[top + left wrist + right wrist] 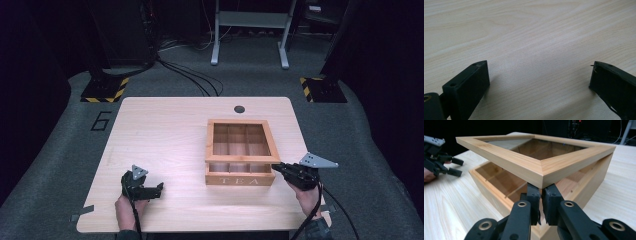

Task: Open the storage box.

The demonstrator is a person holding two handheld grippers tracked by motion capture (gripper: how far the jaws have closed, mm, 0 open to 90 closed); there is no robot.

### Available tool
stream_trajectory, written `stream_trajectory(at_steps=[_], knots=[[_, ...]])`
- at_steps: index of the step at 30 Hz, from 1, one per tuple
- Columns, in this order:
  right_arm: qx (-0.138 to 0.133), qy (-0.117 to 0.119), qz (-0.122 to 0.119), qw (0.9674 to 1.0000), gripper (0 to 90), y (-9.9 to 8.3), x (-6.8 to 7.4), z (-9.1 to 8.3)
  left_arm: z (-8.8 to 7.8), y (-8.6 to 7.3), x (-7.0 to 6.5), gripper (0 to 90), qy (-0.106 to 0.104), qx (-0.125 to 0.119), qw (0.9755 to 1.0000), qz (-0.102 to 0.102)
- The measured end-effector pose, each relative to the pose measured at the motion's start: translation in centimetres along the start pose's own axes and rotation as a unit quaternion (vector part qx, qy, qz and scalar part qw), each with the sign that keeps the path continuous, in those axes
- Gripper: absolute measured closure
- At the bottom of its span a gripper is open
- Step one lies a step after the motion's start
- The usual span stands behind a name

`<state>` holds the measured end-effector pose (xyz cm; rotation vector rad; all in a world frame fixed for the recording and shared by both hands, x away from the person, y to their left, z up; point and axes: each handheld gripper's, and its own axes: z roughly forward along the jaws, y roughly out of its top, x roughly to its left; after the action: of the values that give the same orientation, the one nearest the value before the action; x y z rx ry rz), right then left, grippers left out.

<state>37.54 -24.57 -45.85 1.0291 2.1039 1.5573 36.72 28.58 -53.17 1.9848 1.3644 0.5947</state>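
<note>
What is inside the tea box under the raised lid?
The lid is propped partly open over the tea box by the right gripper. Wooden dividers split the interior into compartments, and those in sight look empty. The lid's frame hides some of the interior.

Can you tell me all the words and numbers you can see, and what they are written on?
"TEA": on the front wall of the wooden box, in pale letters, seen in the high view.
"6": a dark number on the grey floor, left of the table.
The yellow and black striped floor plates carry a warning pattern, no words.
</note>
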Motion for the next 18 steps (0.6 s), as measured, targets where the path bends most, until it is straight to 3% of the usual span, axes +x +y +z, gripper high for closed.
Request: stream_trajectory(at_steps=[11, 18], knots=[[0.019, -0.004, 0.0, 0.9998, 84.8, -2.0, 0.1, 0.5, 0.0, 0.0, 0.0, 2.4, 0.0, 0.0, 1.0, 0.0], [0.028, -0.005, 0.001, 0.9996, 84.6, -2.4, 0.1, 0.5, 0.0, 0.0, 0.0, 2.4, 0.0, 0.0, 1.0, 0.0]])
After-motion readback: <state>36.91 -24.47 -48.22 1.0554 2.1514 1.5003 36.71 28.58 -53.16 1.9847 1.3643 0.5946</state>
